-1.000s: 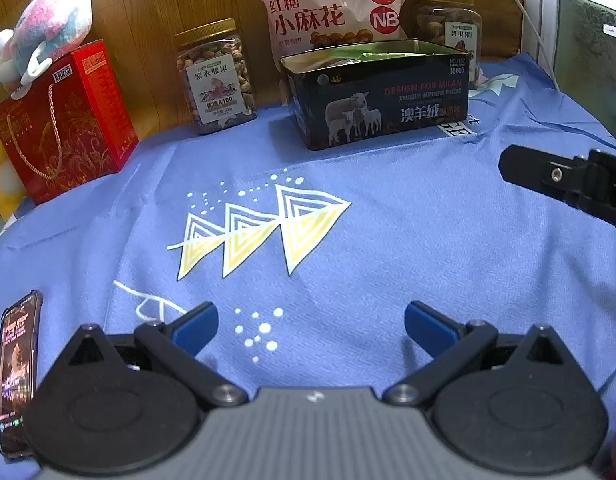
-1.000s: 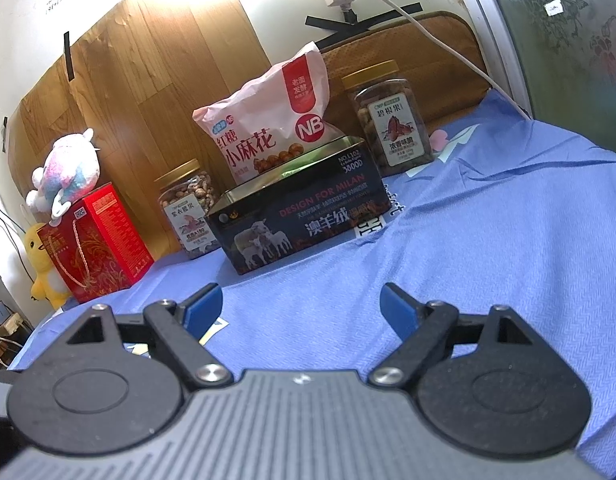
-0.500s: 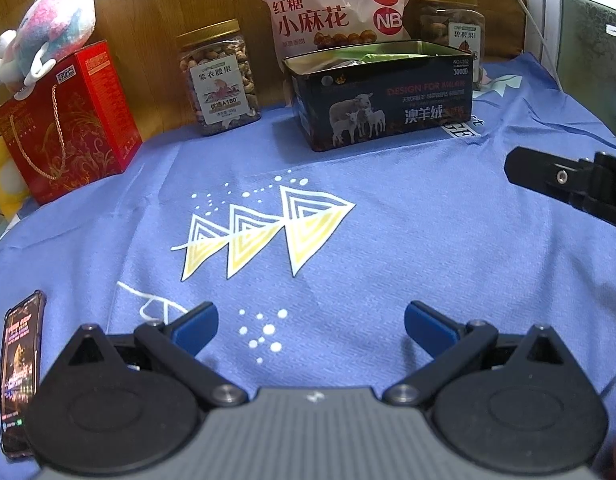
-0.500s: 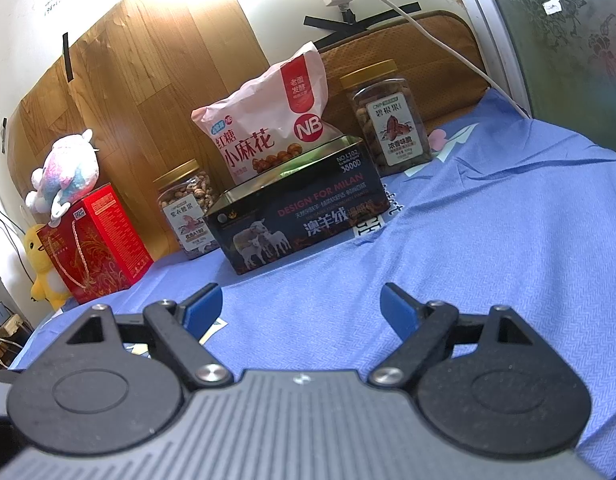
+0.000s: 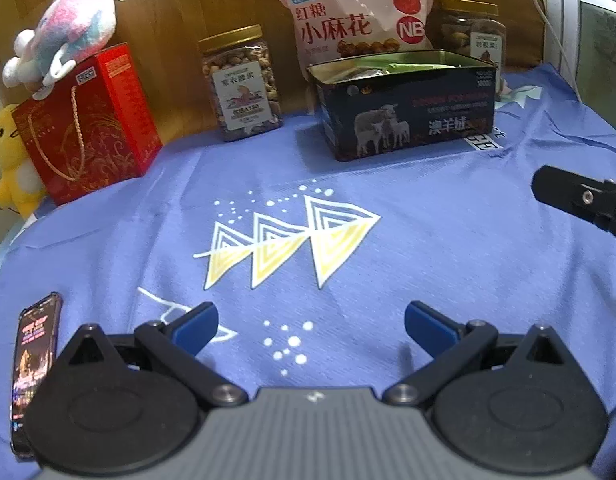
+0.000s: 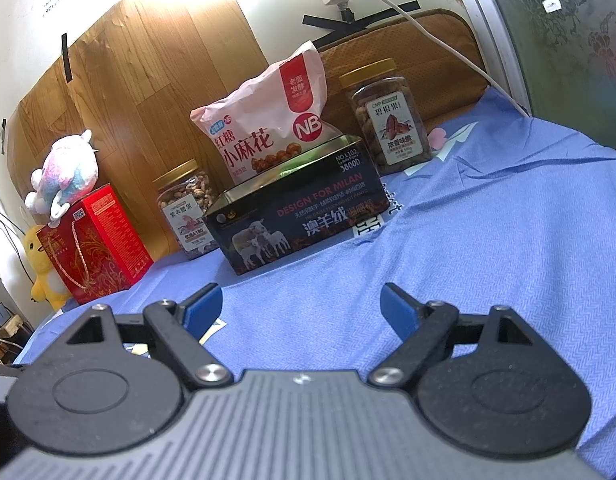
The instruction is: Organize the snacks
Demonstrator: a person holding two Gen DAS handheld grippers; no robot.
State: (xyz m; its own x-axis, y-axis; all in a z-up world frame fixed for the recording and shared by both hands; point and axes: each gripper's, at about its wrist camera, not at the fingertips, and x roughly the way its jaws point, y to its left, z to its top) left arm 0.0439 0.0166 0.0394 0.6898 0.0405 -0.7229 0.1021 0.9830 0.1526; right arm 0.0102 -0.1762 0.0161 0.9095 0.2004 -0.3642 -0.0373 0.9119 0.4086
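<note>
An open dark tin box with sheep on it [image 5: 403,104] [image 6: 300,216] stands at the back of the blue cloth, with packets inside. A pink snack bag [image 5: 355,12] [image 6: 268,128] leans behind it. One nut jar [image 5: 242,84] [image 6: 186,208] stands to its left, another [image 5: 473,36] [image 6: 389,116] to its right. My left gripper [image 5: 311,322] is open and empty, low over the cloth's front. My right gripper [image 6: 300,308] is open and empty, in front of the tin; part of it shows in the left wrist view [image 5: 579,200].
A red gift box [image 5: 88,124] [image 6: 94,244] with a plush toy [image 5: 64,52] on top stands at the back left, next to a yellow plush duck [image 5: 8,160]. A phone [image 5: 34,360] lies at the front left. A wooden panel [image 6: 148,92] backs the row.
The left view has shifted slightly, so the objects at the back sit a little further right in it. Both grippers stay open and empty.
</note>
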